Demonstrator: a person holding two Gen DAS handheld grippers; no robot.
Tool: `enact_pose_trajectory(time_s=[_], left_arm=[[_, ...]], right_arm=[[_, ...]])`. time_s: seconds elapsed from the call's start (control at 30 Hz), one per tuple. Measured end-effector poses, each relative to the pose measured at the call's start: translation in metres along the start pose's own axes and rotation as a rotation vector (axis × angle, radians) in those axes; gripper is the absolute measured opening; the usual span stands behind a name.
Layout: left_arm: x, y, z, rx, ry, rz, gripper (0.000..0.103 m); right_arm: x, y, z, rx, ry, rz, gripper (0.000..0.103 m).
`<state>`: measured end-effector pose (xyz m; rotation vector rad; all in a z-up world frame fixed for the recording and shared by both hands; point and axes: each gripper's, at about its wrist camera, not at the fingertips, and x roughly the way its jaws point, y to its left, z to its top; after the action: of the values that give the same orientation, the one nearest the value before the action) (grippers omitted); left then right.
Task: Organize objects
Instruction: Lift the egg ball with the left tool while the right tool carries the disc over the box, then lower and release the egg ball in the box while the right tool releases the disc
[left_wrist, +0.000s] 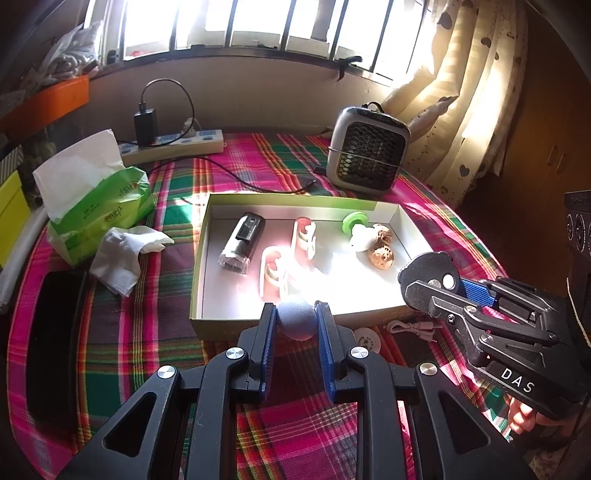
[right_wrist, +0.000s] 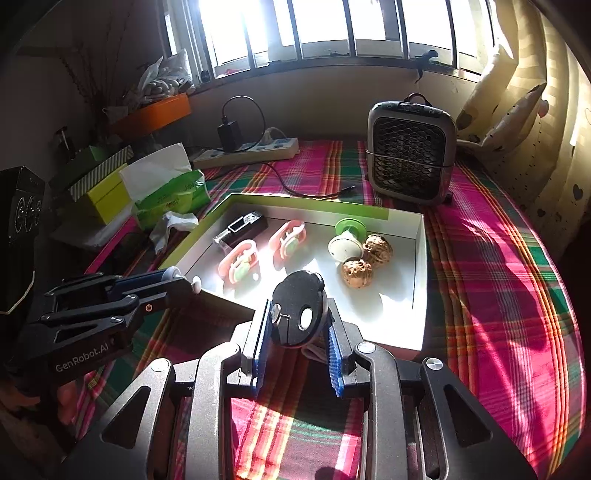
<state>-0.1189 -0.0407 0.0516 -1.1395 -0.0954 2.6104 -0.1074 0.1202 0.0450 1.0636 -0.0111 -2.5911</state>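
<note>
A shallow white box (left_wrist: 295, 199) with a green rim sits on the plaid cloth; it also shows in the right wrist view (right_wrist: 419, 258). Inside lie a black flashlight (left_wrist: 242, 242), two pink clips (left_wrist: 304, 236), a green-and-white spool (left_wrist: 356, 229) and two walnuts (left_wrist: 382, 254). My left gripper (left_wrist: 295, 319) is shut on a grey-blue egg-shaped object (left_wrist: 297, 317) at the box's near edge. My right gripper (right_wrist: 297, 325) is shut on a black round disc (right_wrist: 299, 314) over the box's near right side; the disc also shows in the left wrist view (left_wrist: 430, 273).
A green tissue pack (left_wrist: 99, 206) and crumpled tissue (left_wrist: 125, 254) lie left of the box. A small heater (left_wrist: 369, 147) and a power strip (left_wrist: 173, 146) stand behind. A black case (left_wrist: 55, 339) lies at the left. A white round piece (left_wrist: 365, 338) and pink cord (left_wrist: 413, 328) lie near the box.
</note>
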Motion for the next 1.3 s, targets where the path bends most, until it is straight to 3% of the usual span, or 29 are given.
enact_pose_trajectory(time_s=[0.5, 1.3], left_arm=[[0.03, -0.005, 0.012, 0.008, 0.03, -0.003, 0.019], [0.064, -0.008, 0.021, 0.05, 0.075, 0.044, 0.019]], right_arm=[[0.043, -0.016, 0.031, -0.032, 0.073, 0.057, 0.028], [0.09, -0.021, 0.038, -0.081, 0.181, 0.079, 0.028]])
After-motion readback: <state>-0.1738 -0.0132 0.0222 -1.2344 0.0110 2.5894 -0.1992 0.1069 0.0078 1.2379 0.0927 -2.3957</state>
